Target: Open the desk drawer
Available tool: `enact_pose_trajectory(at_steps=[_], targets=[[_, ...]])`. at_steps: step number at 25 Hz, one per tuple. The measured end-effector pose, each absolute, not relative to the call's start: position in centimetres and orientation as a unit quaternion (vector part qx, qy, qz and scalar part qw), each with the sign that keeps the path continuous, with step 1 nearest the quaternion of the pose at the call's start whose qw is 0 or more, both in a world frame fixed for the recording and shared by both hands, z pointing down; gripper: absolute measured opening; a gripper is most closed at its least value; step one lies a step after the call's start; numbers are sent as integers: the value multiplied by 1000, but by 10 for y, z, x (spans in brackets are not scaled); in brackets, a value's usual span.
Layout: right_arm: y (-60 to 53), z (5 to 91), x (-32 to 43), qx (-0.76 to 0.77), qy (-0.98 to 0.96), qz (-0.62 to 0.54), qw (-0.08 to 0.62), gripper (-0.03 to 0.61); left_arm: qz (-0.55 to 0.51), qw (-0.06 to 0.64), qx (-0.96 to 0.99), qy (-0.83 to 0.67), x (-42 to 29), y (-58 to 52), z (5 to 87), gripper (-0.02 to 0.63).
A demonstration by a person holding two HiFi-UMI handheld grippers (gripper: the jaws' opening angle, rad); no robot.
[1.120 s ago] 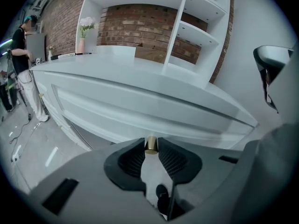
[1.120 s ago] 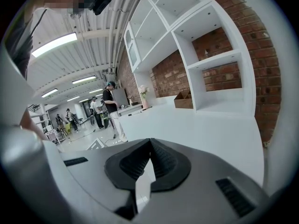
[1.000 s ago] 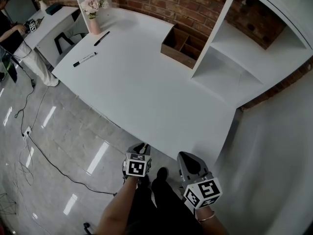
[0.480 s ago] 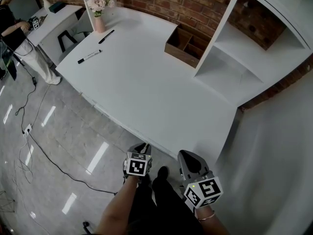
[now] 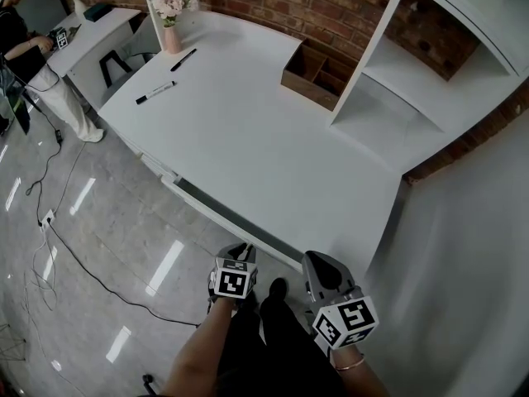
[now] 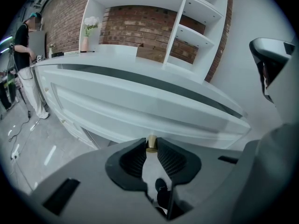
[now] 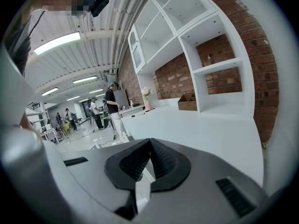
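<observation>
The white desk has a drawer under its near edge. The drawer stands a little way out, with a dark gap showing behind its front panel. My left gripper is shut on the drawer's small brass knob, which sits between the tips of its ribbed pads. My right gripper hangs beside it at the desk's near right corner. In the right gripper view its jaws are shut with nothing in them, pointing over the desk top.
On the desk are a wooden organiser, two markers and a vase of flowers. A white shelf unit stands at the right. A person is at the far left, and cables lie on the floor.
The drawer front has come away from the desk edge toward me, and a dark gap has opened behind it. My left gripper has kept hold of the knob.
</observation>
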State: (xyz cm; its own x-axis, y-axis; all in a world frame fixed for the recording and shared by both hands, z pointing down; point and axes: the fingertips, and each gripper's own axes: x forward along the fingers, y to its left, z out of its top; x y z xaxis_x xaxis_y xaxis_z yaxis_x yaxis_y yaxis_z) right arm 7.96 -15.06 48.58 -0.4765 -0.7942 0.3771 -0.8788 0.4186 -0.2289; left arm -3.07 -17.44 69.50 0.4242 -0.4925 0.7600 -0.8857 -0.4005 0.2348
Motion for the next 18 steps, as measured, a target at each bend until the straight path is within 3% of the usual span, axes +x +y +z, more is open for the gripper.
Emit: enact_pose_trajectory(at_steps=[18], targets=[[-138,478,55,502,-838,195,94,5,312,334,774,-437,-61,-121,695,79]])
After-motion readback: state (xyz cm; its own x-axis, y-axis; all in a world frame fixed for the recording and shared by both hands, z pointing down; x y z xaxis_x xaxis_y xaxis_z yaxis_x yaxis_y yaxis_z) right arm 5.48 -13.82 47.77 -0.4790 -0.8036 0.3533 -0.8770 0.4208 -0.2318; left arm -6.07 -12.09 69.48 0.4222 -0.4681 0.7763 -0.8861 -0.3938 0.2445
